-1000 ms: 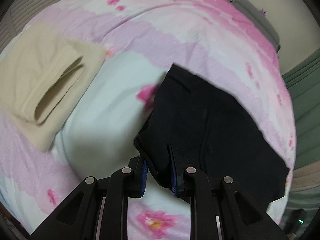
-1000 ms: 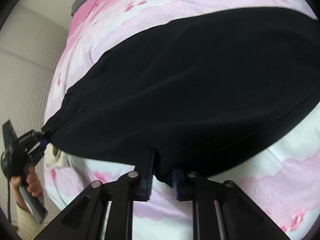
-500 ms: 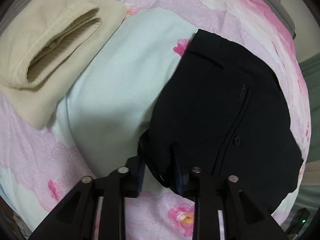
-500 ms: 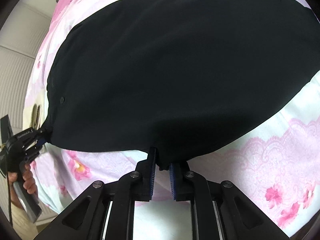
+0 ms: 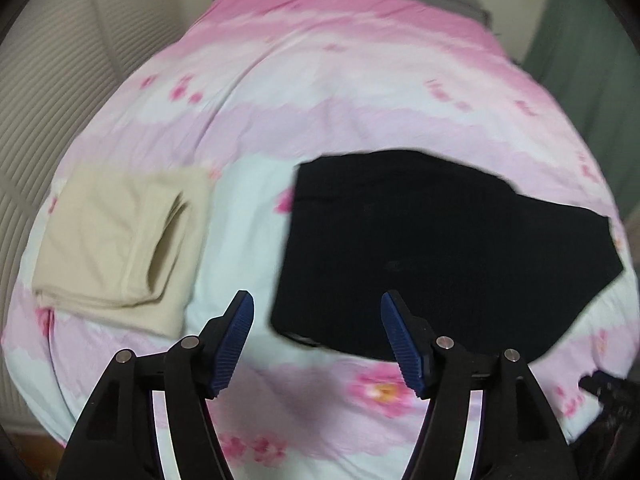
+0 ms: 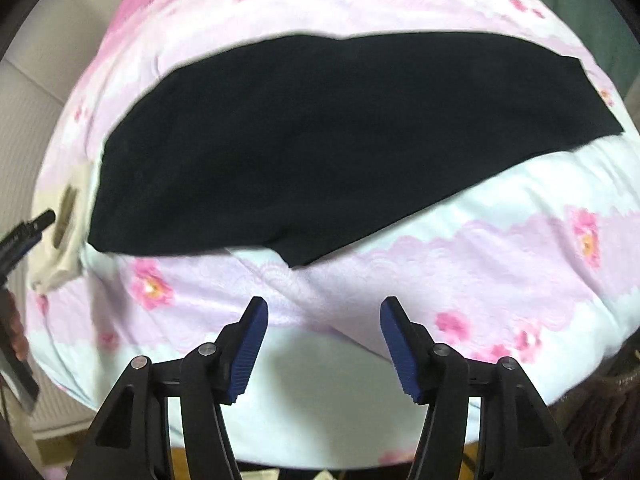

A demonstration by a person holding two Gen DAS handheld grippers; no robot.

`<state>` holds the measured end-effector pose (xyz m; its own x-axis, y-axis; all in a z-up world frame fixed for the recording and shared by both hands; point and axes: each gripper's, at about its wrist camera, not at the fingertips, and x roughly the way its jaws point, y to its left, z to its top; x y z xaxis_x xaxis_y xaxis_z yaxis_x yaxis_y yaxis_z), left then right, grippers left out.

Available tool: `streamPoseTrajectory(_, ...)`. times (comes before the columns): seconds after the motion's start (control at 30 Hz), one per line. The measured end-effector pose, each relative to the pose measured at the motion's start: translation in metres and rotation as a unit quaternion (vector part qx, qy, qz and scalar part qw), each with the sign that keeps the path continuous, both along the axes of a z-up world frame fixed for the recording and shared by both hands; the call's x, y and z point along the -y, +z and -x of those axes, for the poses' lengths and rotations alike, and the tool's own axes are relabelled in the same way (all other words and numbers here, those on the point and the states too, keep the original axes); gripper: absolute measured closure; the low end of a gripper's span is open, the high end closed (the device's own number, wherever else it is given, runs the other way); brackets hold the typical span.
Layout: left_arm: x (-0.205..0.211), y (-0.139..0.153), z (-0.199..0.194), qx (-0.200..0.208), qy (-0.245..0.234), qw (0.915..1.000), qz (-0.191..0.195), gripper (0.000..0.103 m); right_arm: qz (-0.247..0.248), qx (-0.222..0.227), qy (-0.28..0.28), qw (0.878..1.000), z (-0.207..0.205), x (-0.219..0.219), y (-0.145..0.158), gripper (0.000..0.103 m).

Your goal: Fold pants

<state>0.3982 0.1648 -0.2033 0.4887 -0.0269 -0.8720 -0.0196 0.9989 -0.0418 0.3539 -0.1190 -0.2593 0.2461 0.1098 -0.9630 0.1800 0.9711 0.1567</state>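
Observation:
The black pants (image 5: pixel 432 248) lie flat on the pink flowered bed cover (image 5: pixel 320 92), folded into a broad dark shape. My left gripper (image 5: pixel 316 300) hangs above their near left corner, its jaws opening, with nothing pressed between the blue pads. In the right wrist view the pants (image 6: pixel 320 140) stretch across the middle of the bed. My right gripper (image 6: pixel 324 304) hovers over bare cover just short of their near edge, jaws opening and empty. The left gripper (image 6: pixel 24 232) shows at that view's left edge.
Folded beige pants (image 5: pixel 116 248) lie on the bed to the left of the black ones. A ribbed white wall (image 5: pixel 48 80) runs along the bed's left side, a green curtain (image 5: pixel 592 48) at the right. A person's hand (image 6: pixel 16 332) holds the left gripper's handle.
Both grippers let go of the black pants' near edge, opened and lifted away. The pants now lie flat on the bed.

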Motion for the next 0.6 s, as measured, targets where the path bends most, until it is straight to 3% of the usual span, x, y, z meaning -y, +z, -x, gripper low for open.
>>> streamPoseTrajectory(0.17,0.051,0.034,0.008,0.028,-0.061,0.9976,0.018,0.035,0.003,0.042,-0.027,0.999,0.011,0.038,0.042,0.044)
streamPoseTrajectory(0.3,0.103,0.047,0.004,0.042,-0.100,0.9941,0.010,0.035,0.012,0.081,-0.063,0.995,0.023,0.083,0.069,0.044)
streamPoseTrajectory(0.6,0.260,0.056,-0.011,0.039,-0.148,0.9881,0.008,0.035,0.031,0.142,-0.131,0.981,0.029,0.233,0.096,0.044)
